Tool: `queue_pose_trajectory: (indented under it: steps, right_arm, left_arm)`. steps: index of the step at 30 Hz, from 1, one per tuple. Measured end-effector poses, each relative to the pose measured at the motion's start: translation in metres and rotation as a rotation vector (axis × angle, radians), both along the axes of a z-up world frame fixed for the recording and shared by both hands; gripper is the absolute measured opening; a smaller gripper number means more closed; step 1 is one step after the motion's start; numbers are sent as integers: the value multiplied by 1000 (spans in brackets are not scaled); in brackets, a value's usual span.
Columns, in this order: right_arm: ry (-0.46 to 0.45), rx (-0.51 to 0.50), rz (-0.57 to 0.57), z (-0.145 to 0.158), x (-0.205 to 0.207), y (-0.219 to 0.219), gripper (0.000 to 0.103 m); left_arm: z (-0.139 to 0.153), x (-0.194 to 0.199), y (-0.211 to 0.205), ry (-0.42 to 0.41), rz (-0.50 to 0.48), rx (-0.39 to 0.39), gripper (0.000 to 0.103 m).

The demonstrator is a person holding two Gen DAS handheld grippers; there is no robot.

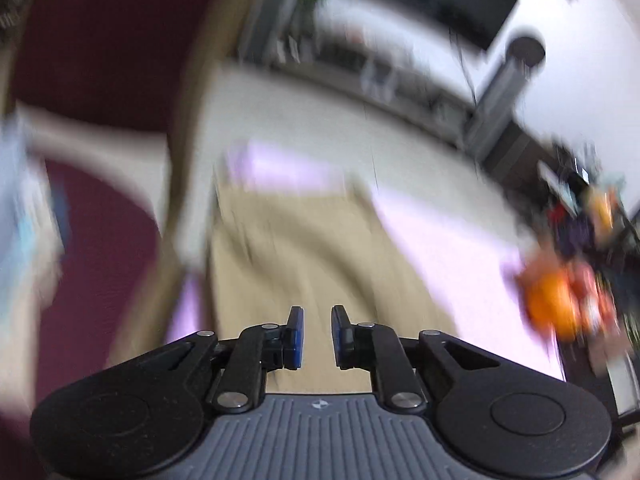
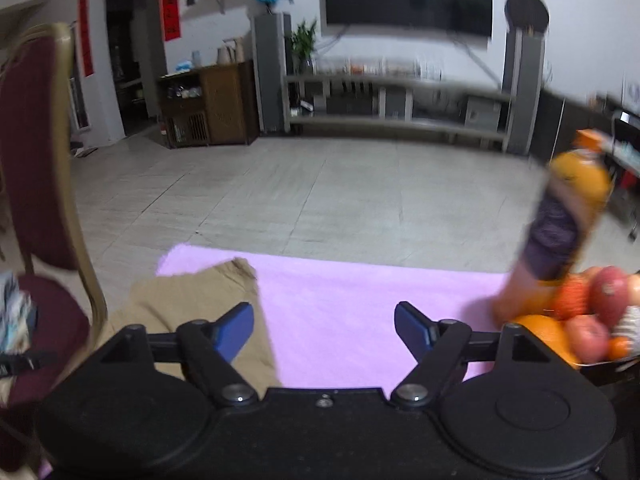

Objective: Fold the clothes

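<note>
Garment: the tan garment (image 2: 208, 304) is lying flat on the left part of the pink cloth (image 2: 360, 300), its far corner reaching toward the cloth's far edge; in the blurred left wrist view it is filling the middle, under the left gripper (image 1: 317, 334).
Fold state: it is looking like a compact rectangle with straight edges, so I judge a fold is already laid, though how many layers I cannot tell.
Left gripper: its jaws are standing narrowly apart with nothing between them, tan fabric showing through the gap.
Right gripper: the right gripper (image 2: 324, 326) is hovering over the pink cloth just right of the garment, jaws spread wide and holding nothing.
Doing it well: for the next fold, each gripper should be pinching one corner of the same edge, lifting evenly and laying it over so the edges are lining up.
Watch for: the bottle (image 2: 568, 220) and the fruit (image 2: 580, 320) are sitting close at the right.
Surroundings: a dark red chair (image 2: 36, 184) is standing at the left beside the tabletop.
</note>
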State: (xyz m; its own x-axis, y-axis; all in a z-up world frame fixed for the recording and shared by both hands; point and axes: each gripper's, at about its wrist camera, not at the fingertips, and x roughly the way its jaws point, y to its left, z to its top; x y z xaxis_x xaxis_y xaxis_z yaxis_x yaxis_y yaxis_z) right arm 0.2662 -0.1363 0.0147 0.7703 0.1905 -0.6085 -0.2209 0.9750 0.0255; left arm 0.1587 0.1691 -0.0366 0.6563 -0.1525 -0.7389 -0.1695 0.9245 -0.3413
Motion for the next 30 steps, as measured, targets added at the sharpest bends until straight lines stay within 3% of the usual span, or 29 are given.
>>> queue_pose_trajectory:
  steps: [2, 5, 7, 10, 12, 14, 16, 19, 21, 23, 25, 27, 30]
  right_arm:
    - [11, -41, -27, -23, -17, -16, 77]
    - [96, -14, -91, -75, -24, -36, 70]
    - [164, 106, -90, -106, -28, -45, 35]
    - [297, 273, -43, -143, -29, -41, 19]
    - [325, 379, 111, -145, -31, -23, 18]
    - [335, 428, 268, -145, -35, 2, 19]
    - [377, 464, 353, -154, -36, 22, 19]
    - [468, 426, 341, -181, -25, 37, 16]
    - [494, 412, 301, -194, -17, 32, 0]
    - [486, 450, 236, -195, -12, 17, 1]
    - [408, 415, 169, -182, -11, 4, 16]
    - [347, 397, 122, -172, -9, -7, 21]
    - [338, 461, 89, -171, 1, -17, 27]
  left_arm:
    - [-33, -4, -21, 128, -19, 21, 11]
    - [-52, -10, -48, 177, -51, 118, 11]
    - [-52, -20, -58, 135, -49, 173, 11]
    - [-51, -41, -62, 71, -51, 114, 10]
    - [-48, -47, -70, 24, -83, 98, 10]
    - [-52, -46, -84, 28, -107, 170, 10]
    - [-60, -43, -92, 66, -110, 250, 11]
    - [-72, -41, -89, 157, -56, 297, 17]
    - [-70, -46, -83, 161, -38, 290, 17]
    - [-65, -49, -74, 150, -13, 263, 13]
    - [-55, -50, -58, 87, 33, 217, 14]
    - [-45, -45, -41, 30, 100, 203, 14]
    - [-38, -26, -16, 9, 201, 203, 30]
